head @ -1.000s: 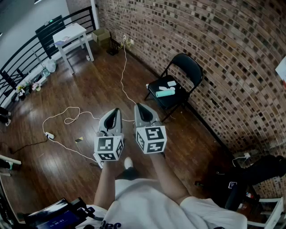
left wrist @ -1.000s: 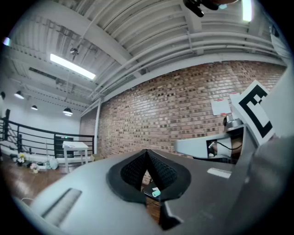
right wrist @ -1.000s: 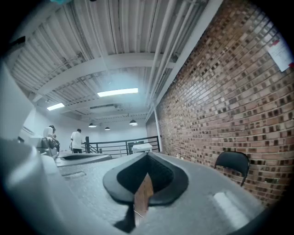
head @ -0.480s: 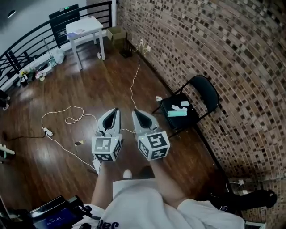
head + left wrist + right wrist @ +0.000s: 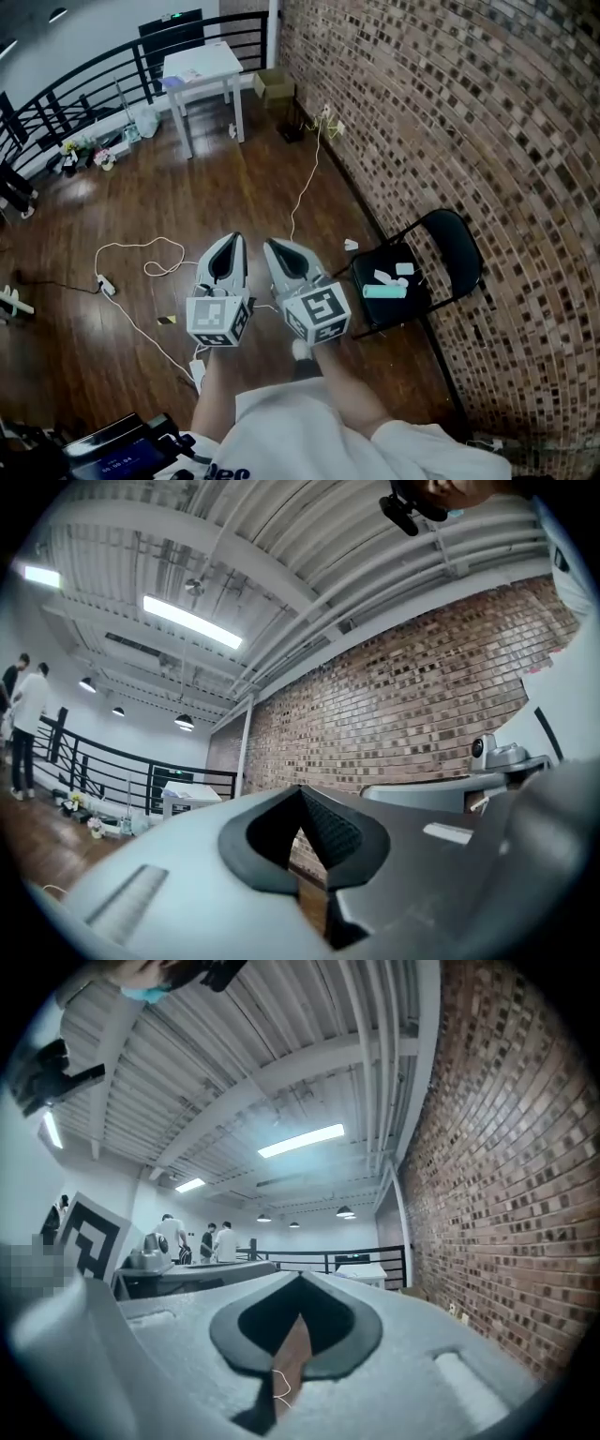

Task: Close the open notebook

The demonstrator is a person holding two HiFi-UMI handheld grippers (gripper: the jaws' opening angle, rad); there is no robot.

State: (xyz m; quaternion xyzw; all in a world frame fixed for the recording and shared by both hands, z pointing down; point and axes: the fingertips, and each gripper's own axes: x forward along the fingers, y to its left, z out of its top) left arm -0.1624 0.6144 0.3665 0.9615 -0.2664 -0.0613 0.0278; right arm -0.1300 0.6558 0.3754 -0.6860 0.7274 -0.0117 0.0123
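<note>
**Both Grippers Closed and Empty**

We hold the left gripper [image 5: 232,240] and right gripper [image 5: 272,246] side by side, just left of the folding chair [image 5: 457,247], each with its jaws pressed together on nothing. Far beyond the chair, a flat pale item [image 5: 188,78] lies on the white table [image 5: 214,58]; we cannot tell whether it is the notebook.

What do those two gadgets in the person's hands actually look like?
The left gripper and right gripper are pale grey moulded shells. Each has tongs tapering to a point, lined with dark ribbed pads, and a white cube printed with black square markers at the rear. No cables show on them. The person wears a white top.
</note>
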